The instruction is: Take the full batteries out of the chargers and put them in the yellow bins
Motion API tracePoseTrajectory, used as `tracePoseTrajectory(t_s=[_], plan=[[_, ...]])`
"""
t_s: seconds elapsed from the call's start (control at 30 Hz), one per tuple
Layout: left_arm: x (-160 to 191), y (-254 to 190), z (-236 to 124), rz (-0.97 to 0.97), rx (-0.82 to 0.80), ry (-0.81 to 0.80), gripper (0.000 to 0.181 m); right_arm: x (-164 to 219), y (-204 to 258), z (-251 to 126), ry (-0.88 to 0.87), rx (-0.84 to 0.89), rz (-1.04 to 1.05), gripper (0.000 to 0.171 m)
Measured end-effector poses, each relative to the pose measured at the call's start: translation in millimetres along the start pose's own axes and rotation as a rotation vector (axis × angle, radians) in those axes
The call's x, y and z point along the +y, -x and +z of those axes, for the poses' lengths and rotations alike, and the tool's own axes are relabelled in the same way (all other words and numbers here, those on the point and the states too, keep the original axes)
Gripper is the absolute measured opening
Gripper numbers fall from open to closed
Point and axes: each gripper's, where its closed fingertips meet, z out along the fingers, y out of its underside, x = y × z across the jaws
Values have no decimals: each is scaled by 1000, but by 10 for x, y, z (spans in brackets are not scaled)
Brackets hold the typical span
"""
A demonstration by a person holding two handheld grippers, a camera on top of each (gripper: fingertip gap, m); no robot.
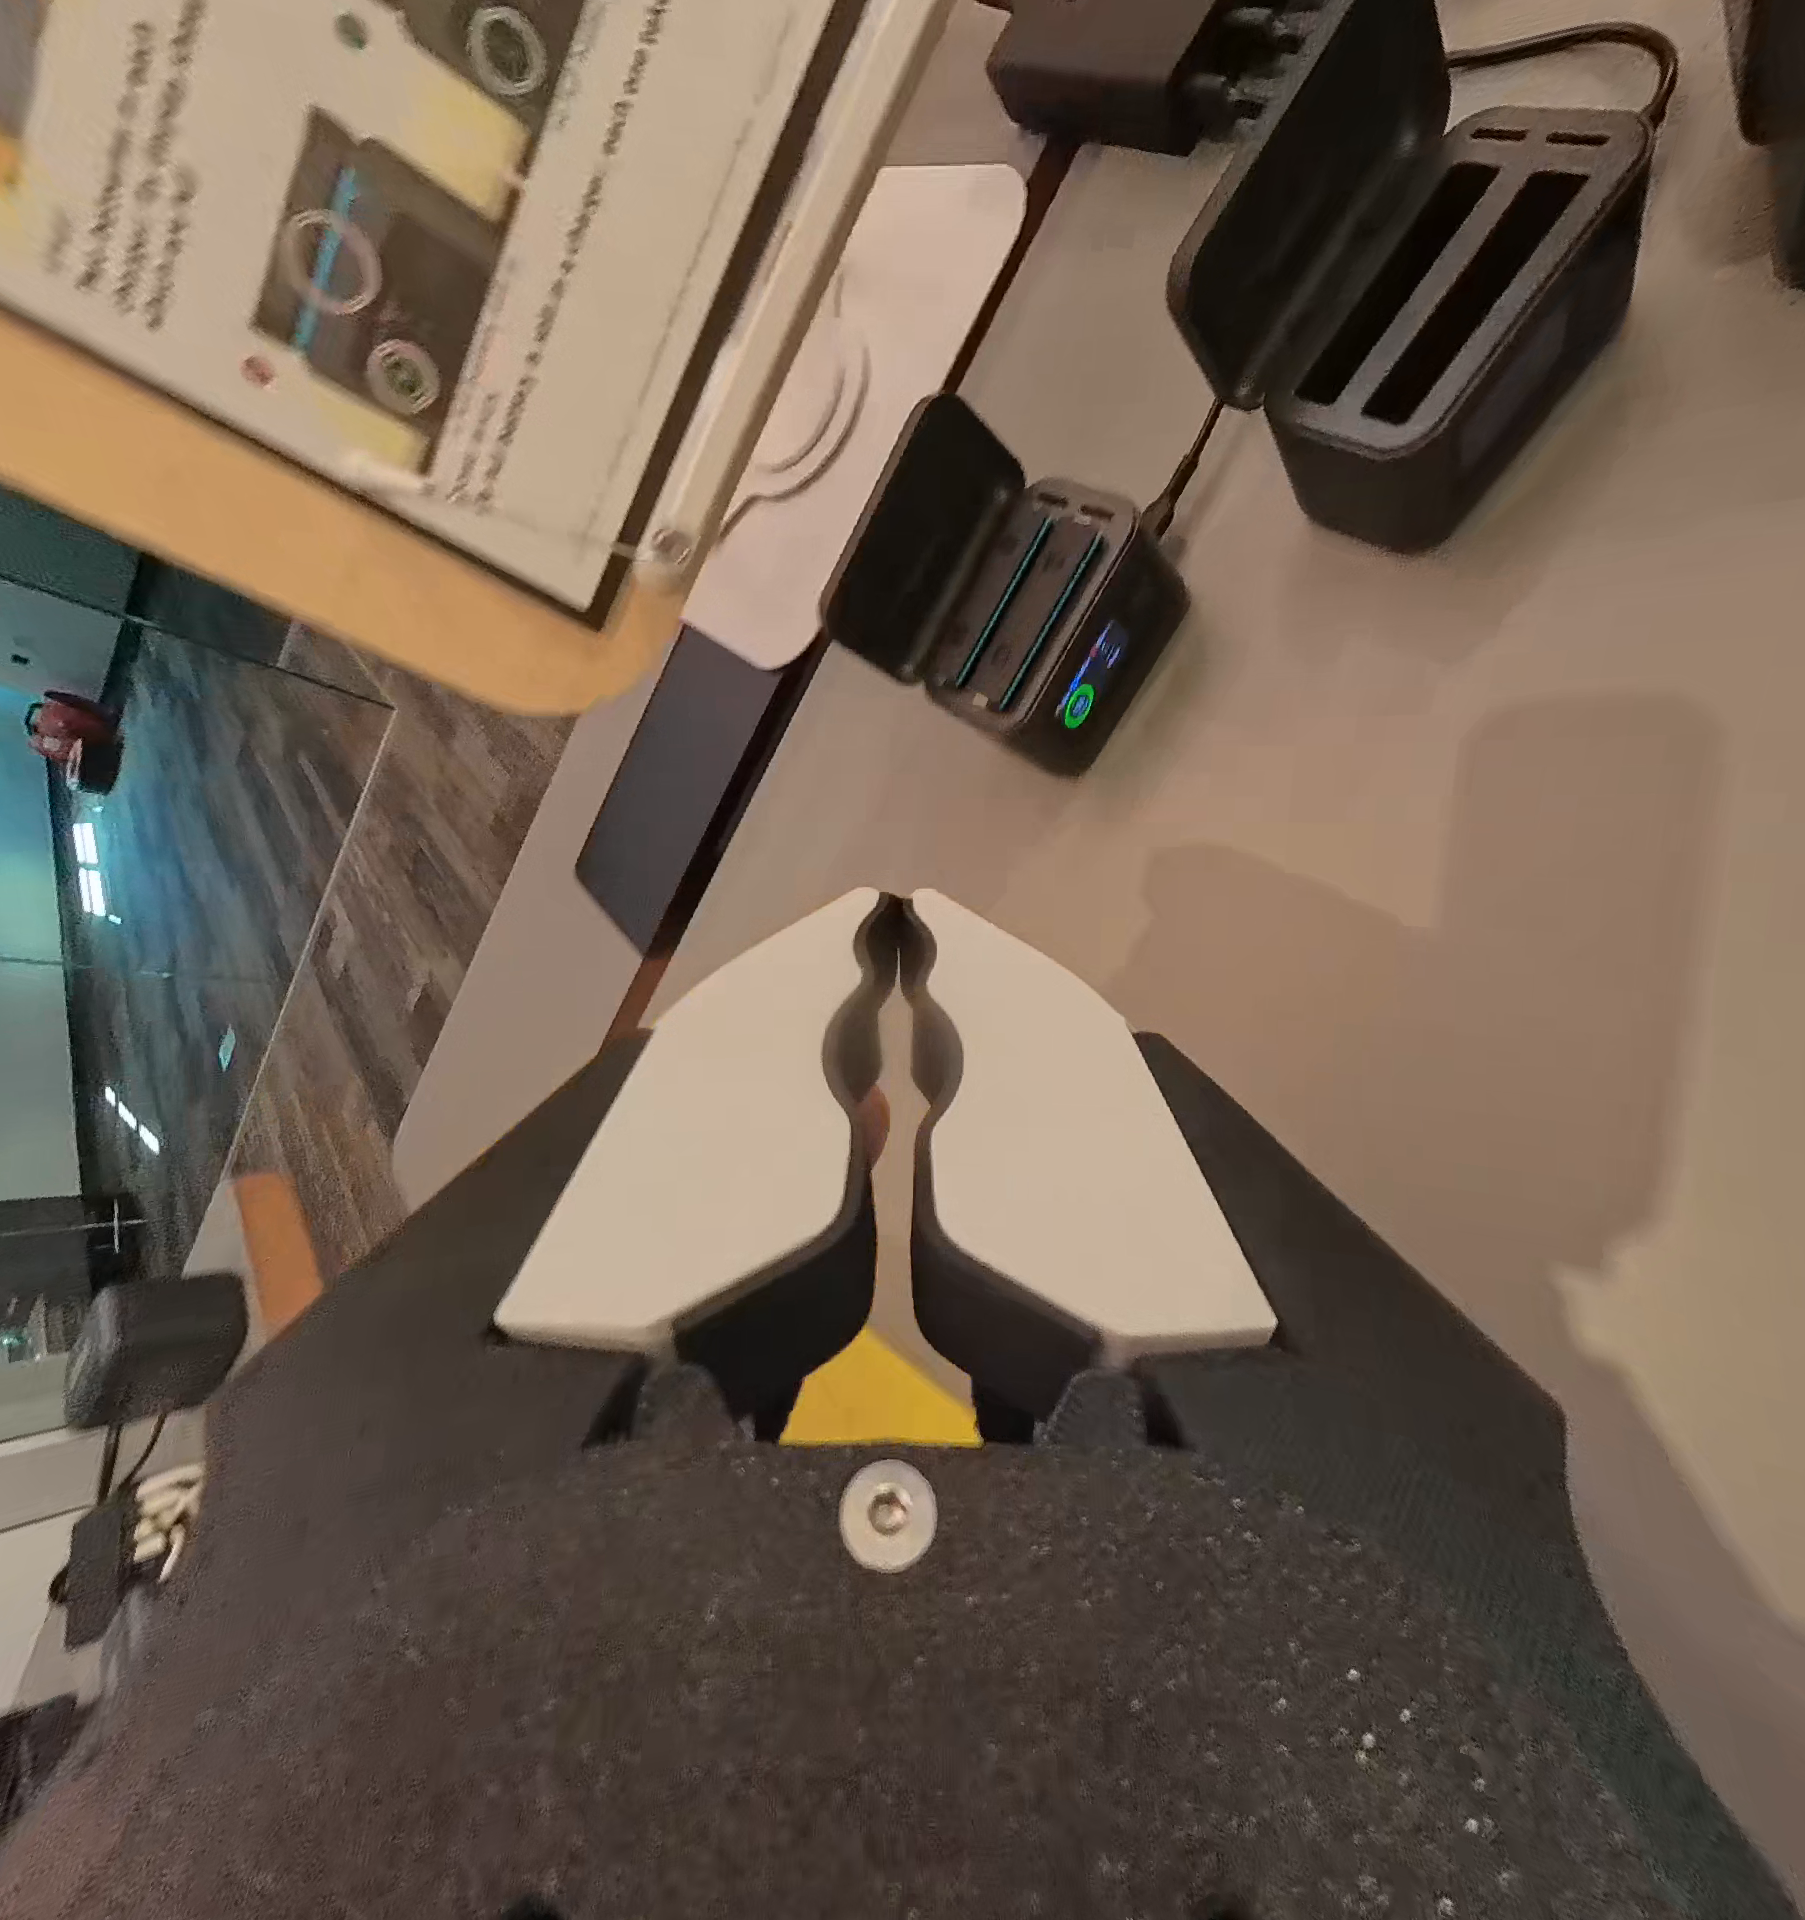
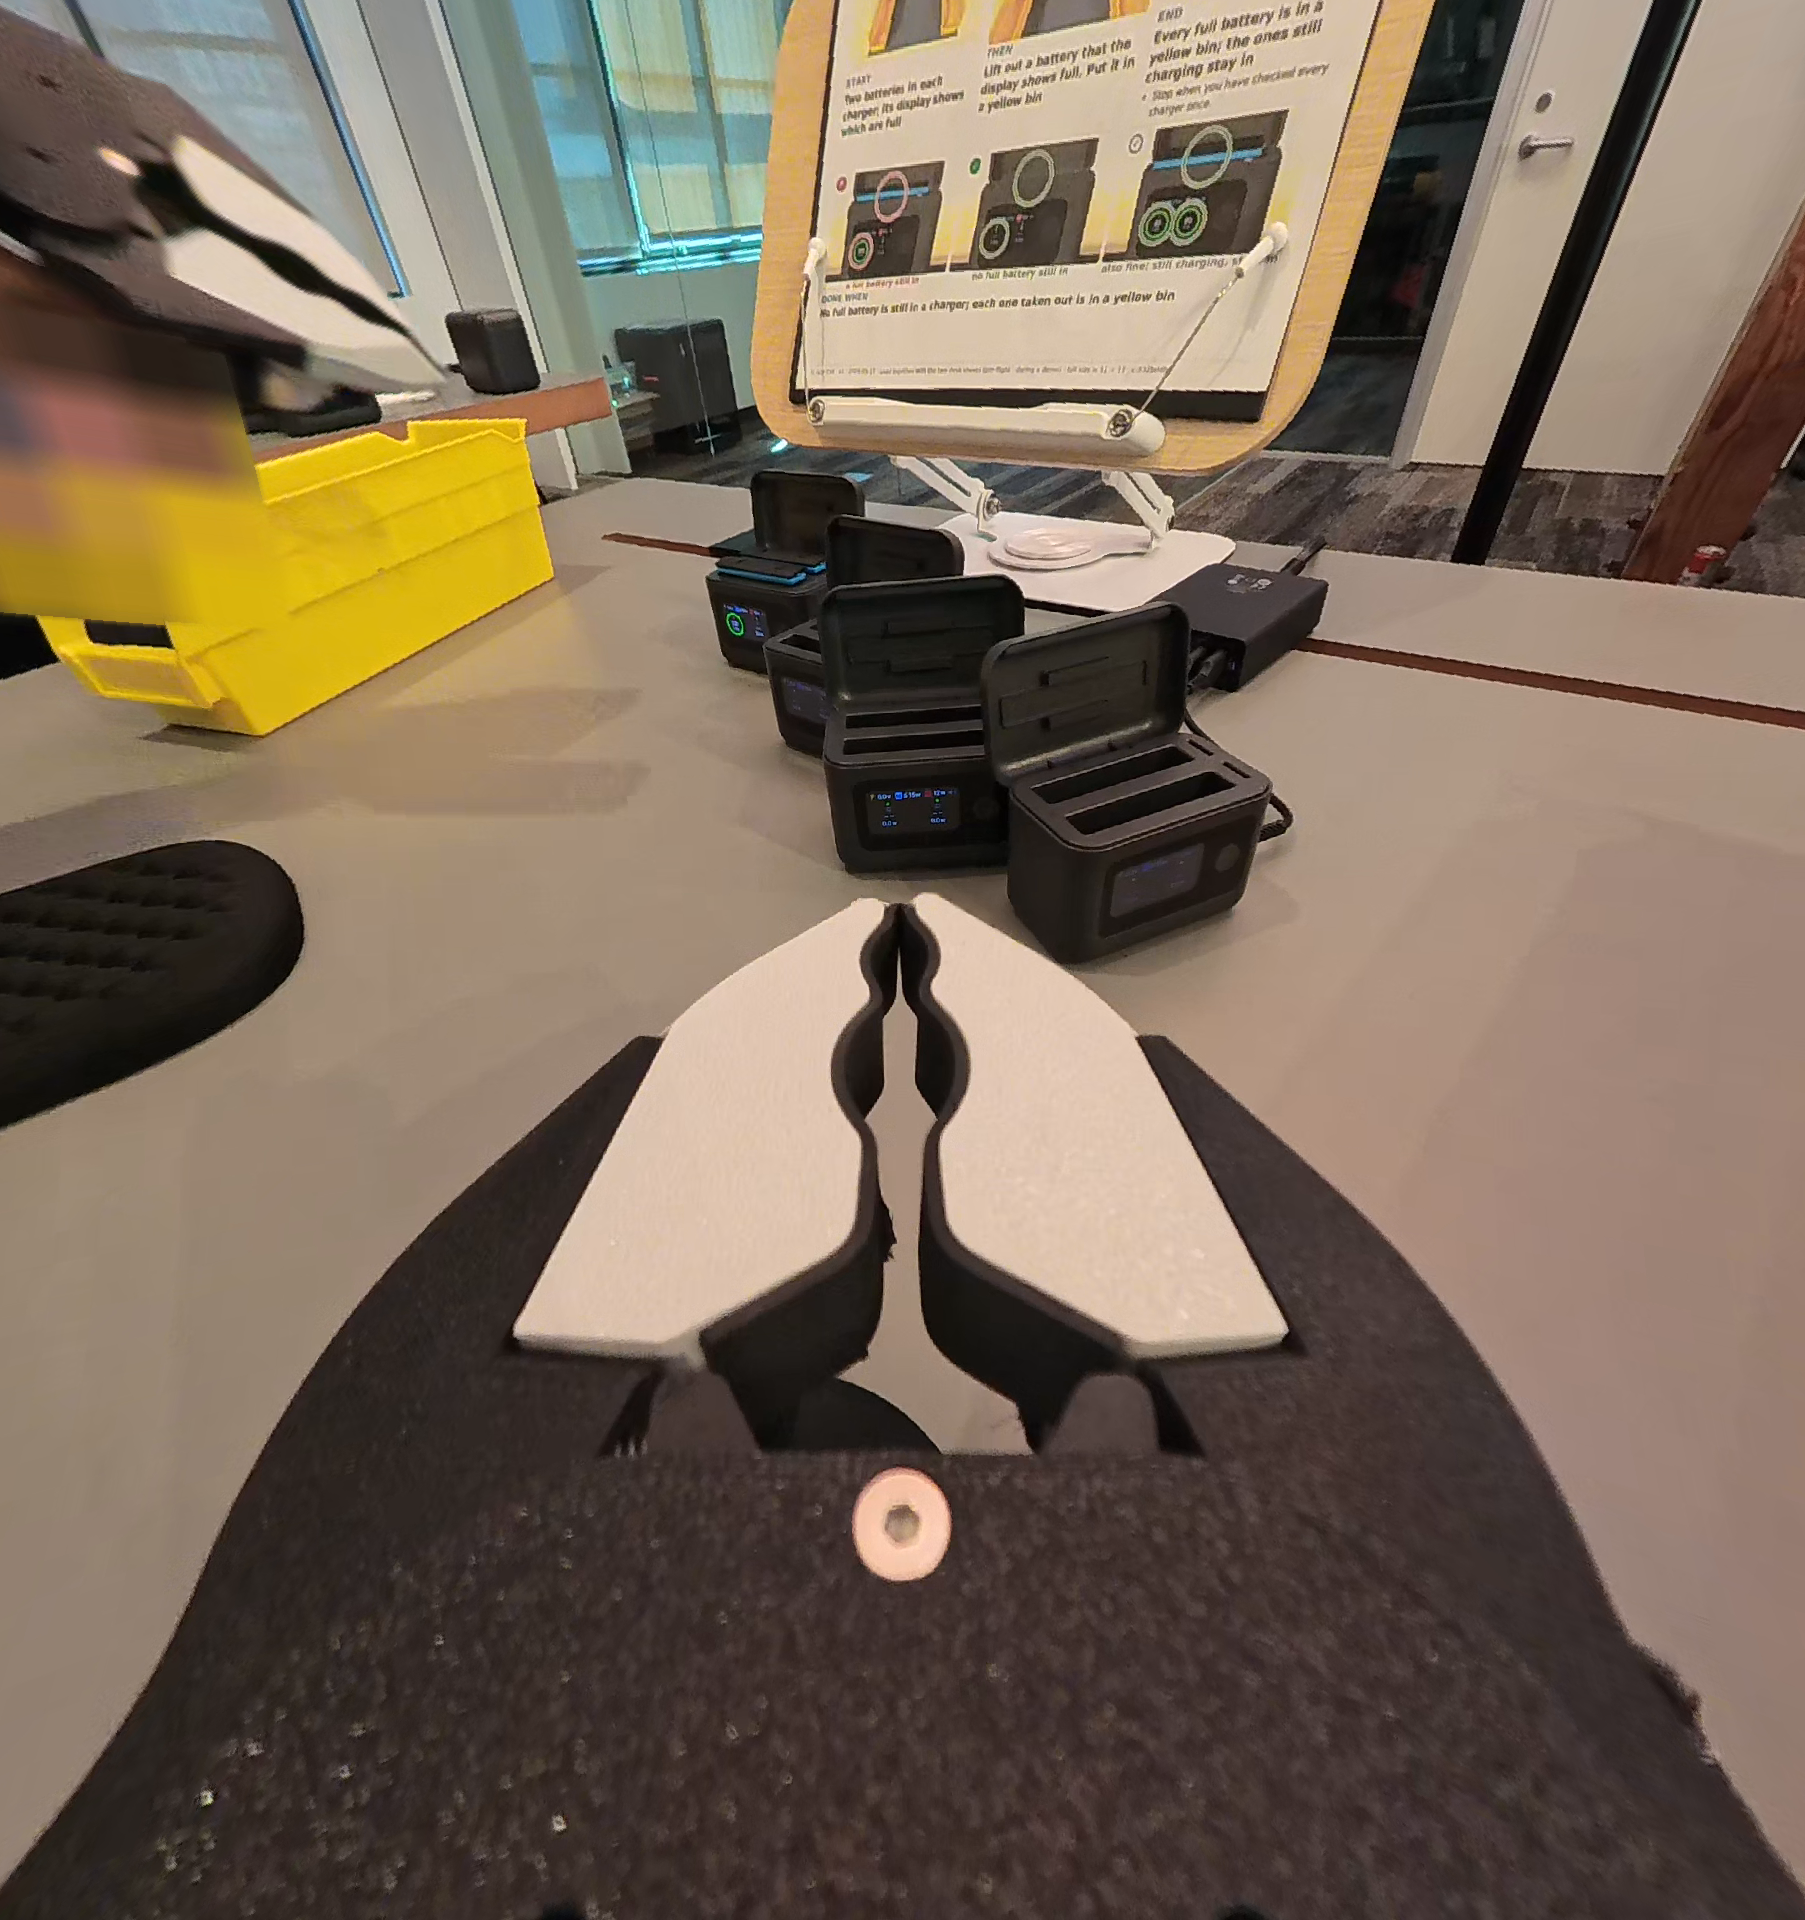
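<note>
My left gripper (image 1: 896, 906) is shut with nothing between its pads. It hangs tilted over the grey table (image 1: 1397, 1039), and a bit of yellow bin (image 1: 877, 1397) shows beneath it. An open charger (image 1: 1012, 613) ahead of it holds two batteries (image 1: 1023, 597), and its display shows a green ring. My right gripper (image 2: 898, 916) is shut and empty, low over the table in front of a row of open black chargers. The nearest charger (image 2: 1137, 842) and the one behind it (image 2: 908, 790) have empty slots. The farthest charger (image 2: 758, 608) holds batteries. In the right wrist view the left gripper (image 2: 415, 358) is above the stacked yellow bins (image 2: 378, 561).
A board with an instruction sheet (image 2: 1064, 208) stands on a white stand behind the chargers. A black power adapter (image 2: 1251, 613) with cables lies at the right of the row. A black mesh pad (image 2: 98, 966) juts in at the left. Another empty charger (image 1: 1449, 343) stands farther off. There is about 40 cm between the tips of the two grippers.
</note>
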Motion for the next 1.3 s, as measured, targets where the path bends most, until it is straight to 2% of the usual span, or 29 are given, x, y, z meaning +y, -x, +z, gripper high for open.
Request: tracePoseTrajectory(t_s=[0.2,0.37,0.77,0.87,0.97,1.13,1.3], plan=[[-212,-93,838,44,17,75,0,-23,-10,-20,-19,-2,13,0],[-108,-91,1164,61,36,152,0,-50,-10,-45,-41,-7,18,0],[-15,-172,1253,125,98,184,0,-64,-19,-55,-52,-13,34,0],[8,-168,1233,268,34,204,0,-62,-19,-54,-50,-13,35,0],[1,-169,1224,309,-20,187,0,-64,-21,-54,-50,-13,37,0],[-83,-167,1219,232,-25,109,0,-69,-28,-61,-56,-14,44,0],[-72,-206,1238,215,34,133,0,-64,-33,-56,-52,-15,49,0]])
